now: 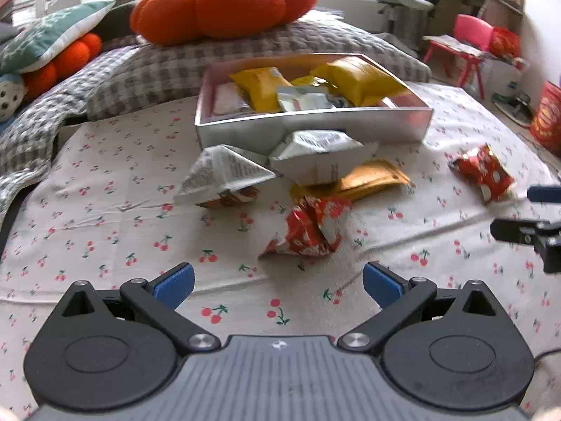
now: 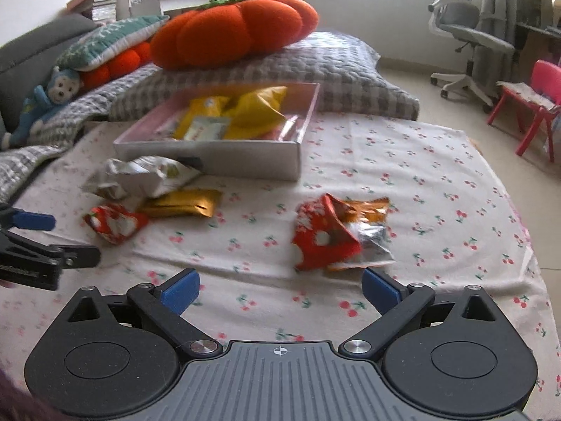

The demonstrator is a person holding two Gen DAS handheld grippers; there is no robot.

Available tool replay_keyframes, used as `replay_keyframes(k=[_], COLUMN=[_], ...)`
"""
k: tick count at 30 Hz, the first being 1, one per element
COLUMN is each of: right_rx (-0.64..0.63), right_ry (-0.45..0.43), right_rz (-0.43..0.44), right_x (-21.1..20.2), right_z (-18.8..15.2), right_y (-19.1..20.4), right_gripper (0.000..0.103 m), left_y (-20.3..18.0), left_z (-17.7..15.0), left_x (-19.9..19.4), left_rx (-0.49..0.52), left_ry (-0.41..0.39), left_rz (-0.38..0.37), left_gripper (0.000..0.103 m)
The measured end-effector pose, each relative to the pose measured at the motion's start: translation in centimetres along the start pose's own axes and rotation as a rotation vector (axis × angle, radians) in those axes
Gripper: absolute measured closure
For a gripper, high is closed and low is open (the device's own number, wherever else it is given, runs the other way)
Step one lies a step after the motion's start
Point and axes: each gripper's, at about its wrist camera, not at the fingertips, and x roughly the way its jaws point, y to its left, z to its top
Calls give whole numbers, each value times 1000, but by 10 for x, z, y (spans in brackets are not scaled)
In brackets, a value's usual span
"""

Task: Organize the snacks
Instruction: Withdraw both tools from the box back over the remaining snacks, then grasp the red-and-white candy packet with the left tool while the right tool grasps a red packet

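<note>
Left wrist view: the left gripper (image 1: 278, 286) is being held low over the cherry-print sheet (image 1: 105, 210), its blue pads spread wide with nothing between them. At the left of the pile a silver triangular packet (image 1: 224, 172) is lying crumpled and printed with small text. Just right of it a second silver packet (image 1: 317, 154) is leaning against the front wall of the silver box (image 1: 315, 126), and it is resting on a gold wrapper (image 1: 371, 179). A red crinkled packet (image 1: 308, 228) is lying nearest the pads, ahead of them. Inside the box, yellow bags (image 1: 361, 77) are being kept beside pale sachets. Farther right, well apart from the pile, another red packet (image 1: 485, 172) is lying on the sheet. In the right wrist view the right gripper (image 2: 280, 289) is being held spread as well and empty, with that red packet (image 2: 324, 235) lying just ahead of its pads over an orange-and-silver wrapper (image 2: 371, 235).
</note>
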Motion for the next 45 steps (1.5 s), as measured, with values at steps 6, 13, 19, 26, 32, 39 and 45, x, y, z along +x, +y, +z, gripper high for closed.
replay_keyframes(k=[6, 13, 19, 26, 32, 39, 45], right_rx=[-29, -42, -78, -113, -135, -163, -152], right_ry=[16, -15, -57, -80, -82, -85, -79], right_rz=[-38, -53, -39, -36, -54, -86, -88], right_x=[11, 15, 16, 23, 30, 35, 37], right_z=[-11, -10, -5, 6, 13, 17, 19], right_y=[-10, -11, -8, -3, 1, 5, 1], right_gripper=[3, 3, 3, 3, 5, 13, 26], left_y=[-3, 1, -1, -5, -5, -3, -1], left_z=[-8, -10, -4, 2, 5, 8, 10], left_x=[8, 13, 20, 23, 25, 25, 26], left_rx=[35, -4, -3, 11, -2, -13, -23], left_ry=[-32, -93, -129, -136, -124, -112, -106], left_rz=[-16, -56, -58, -66, -63, -65, -77], left_gripper=[0, 0, 2, 11, 20, 27, 37])
